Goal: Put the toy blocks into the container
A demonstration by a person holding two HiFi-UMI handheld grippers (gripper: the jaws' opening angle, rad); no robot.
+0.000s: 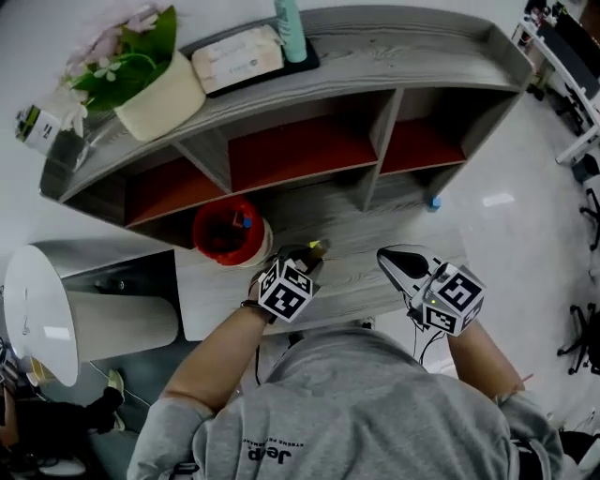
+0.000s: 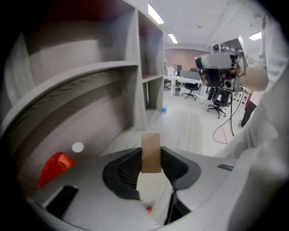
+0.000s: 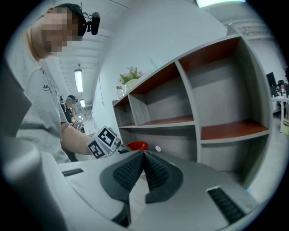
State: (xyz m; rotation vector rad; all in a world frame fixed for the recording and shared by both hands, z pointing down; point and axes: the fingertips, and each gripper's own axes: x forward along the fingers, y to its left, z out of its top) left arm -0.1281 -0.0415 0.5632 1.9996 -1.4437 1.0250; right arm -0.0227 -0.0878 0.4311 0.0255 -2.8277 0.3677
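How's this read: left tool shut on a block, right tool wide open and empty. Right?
One error: the right tool is shut, not wide open; the right gripper view shows its jaws together. Otherwise correct: the left tool is shut on the block, and the right is empty.

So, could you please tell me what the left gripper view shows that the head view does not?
Only the left gripper view shows the tan block clamped between the pads of the left gripper, and the ceiling lights. Only the head view shows the plant, the tissue pack and the teal bottle on top of the shelf. Both show the red container, the blue block and the right gripper.
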